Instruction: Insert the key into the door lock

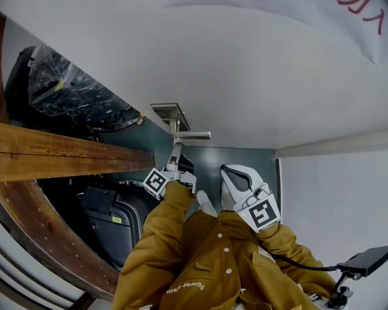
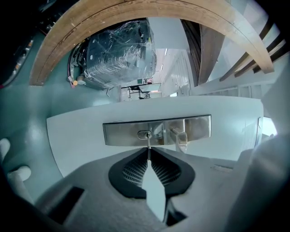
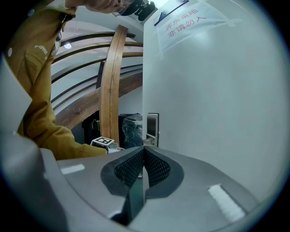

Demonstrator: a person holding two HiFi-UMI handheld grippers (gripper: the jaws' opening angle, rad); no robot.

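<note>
A steel lock plate (image 2: 156, 131) sits on the white door's edge, with the keyhole (image 2: 144, 134) at its left and the lever handle (image 2: 180, 138) at its right. My left gripper (image 2: 148, 152) points level at the plate and is shut on a thin metal key (image 2: 148, 146), whose tip reaches the keyhole. In the head view the left gripper (image 1: 176, 150) is just below the lock plate (image 1: 171, 114) and handle (image 1: 193, 135). My right gripper (image 1: 232, 180) hangs back to the right, away from the lock. Its jaws (image 3: 143, 153) are shut with nothing between them.
A wooden arch (image 2: 136, 13) and beam (image 1: 66, 151) frame the doorway at the left. A plastic-wrapped black object (image 2: 120, 56) lies beyond the door. Dark cases (image 1: 112, 215) stand by my left side. A paper notice with red print (image 3: 186, 22) hangs on the door face (image 3: 217, 104).
</note>
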